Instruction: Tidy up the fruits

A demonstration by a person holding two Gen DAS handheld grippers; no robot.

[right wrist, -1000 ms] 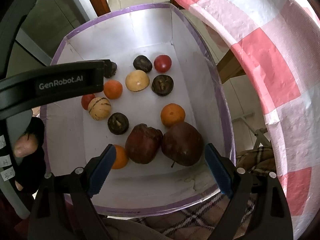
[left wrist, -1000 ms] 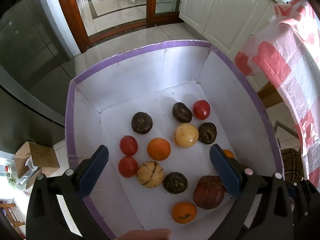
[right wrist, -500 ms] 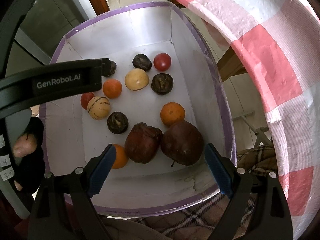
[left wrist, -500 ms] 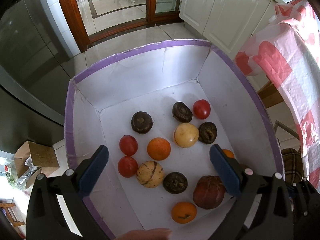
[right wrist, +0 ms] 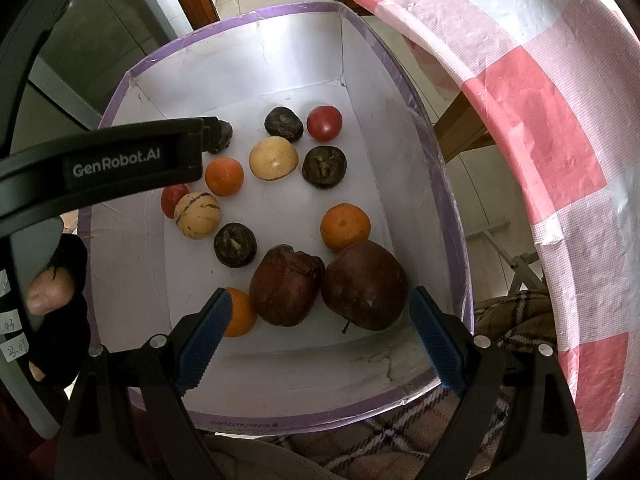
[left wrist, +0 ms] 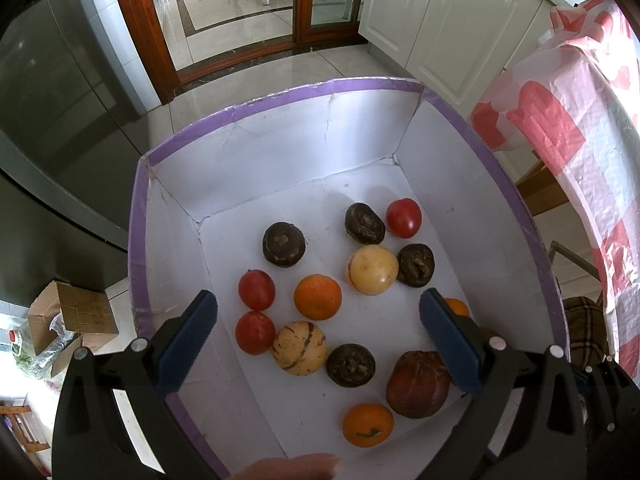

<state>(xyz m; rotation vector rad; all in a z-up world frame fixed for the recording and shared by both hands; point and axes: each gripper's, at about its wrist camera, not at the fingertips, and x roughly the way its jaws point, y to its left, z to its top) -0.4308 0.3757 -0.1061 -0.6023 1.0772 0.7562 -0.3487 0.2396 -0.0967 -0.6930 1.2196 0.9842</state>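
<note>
White paper-lined cardboard box [left wrist: 280,152], glossy tomato [left wrist: 403,218], glossy floor tiles [left wrist: 256,60], plastic checked tablecloth [right wrist: 540,92]

"GenRobot.AI" stands in pale letters on the black body of the left gripper [right wrist: 108,168], which crosses the left side of the right wrist view. Along the box [right wrist: 240,423] rim at the bottom of that frame runs small upside-down print, too small to read surely. Handwritten paper labels [right wrist: 12,336] at the far left edge carry figures that cannot be made out.
</note>
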